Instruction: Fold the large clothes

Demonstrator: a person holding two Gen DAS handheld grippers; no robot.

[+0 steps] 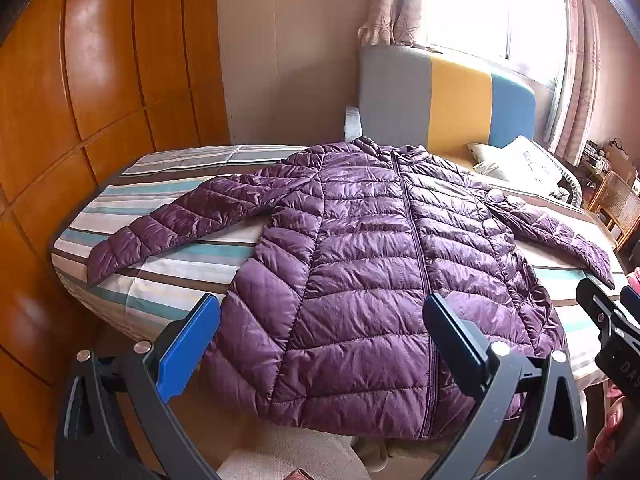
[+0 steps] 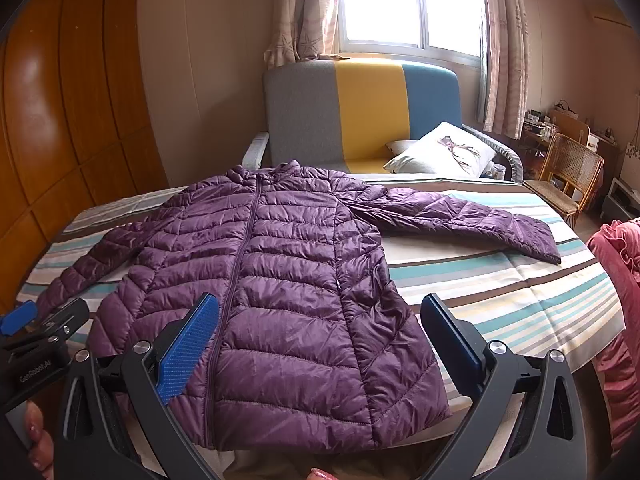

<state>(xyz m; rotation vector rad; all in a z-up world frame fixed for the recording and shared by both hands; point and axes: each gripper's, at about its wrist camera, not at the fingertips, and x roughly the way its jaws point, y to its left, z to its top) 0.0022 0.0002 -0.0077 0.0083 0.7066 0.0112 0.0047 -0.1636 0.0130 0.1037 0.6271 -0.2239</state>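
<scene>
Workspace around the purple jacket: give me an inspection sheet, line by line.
Surface: bed with striped sheet.
Job's things: purple puffer jacket lies flat, front up, zipped, both sleeves spread out; hem at the near edge.
Clutter: white pillow near the headboard; pink fabric at the right edge.
Grippers: left gripper and right gripper open, above the hem, holding nothing.
Cables: nothing seen.
Surroundings: wooden wardrobe, curtained window, wicker chair.
</scene>
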